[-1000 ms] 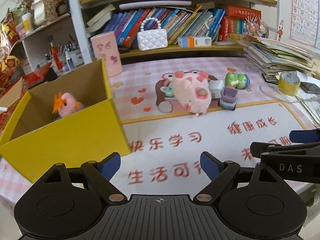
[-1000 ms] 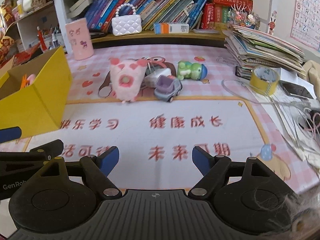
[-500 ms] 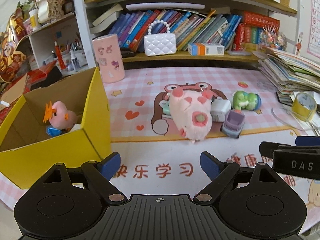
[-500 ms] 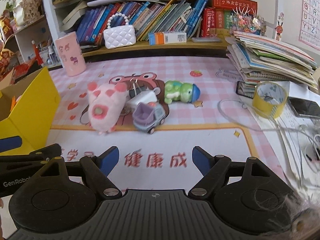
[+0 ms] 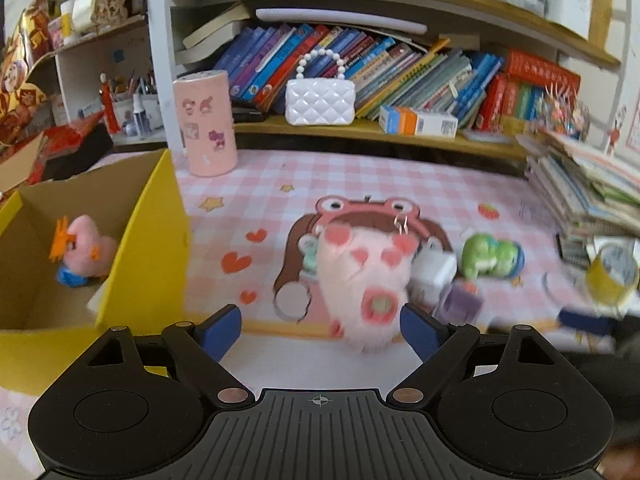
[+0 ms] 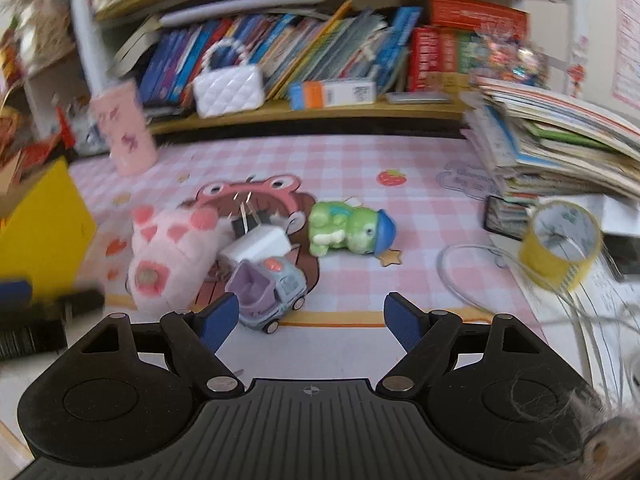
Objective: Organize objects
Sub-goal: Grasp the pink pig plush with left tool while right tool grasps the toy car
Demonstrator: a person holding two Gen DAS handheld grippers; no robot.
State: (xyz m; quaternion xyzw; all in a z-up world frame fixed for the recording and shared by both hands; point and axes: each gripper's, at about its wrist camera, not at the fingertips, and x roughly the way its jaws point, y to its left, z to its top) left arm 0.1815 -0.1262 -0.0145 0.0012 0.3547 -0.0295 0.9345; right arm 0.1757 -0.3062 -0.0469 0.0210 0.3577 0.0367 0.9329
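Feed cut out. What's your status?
Both grippers open, empty. Pink plush ahead of left, toy car by right. Nothing blocking.

pink plush: 1 | toy car: 1 | green frog: 1 | yellow box: 1

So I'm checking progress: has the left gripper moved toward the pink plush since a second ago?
Yes. The left gripper has advanced toward the pink plush, which now sits between its open fingertips; the yellow box has slid left.

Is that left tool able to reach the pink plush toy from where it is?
Probably yes. The left tool is open and empty, and the pink plush toy lies straight ahead between its fingers' line, with only bare mat before it.
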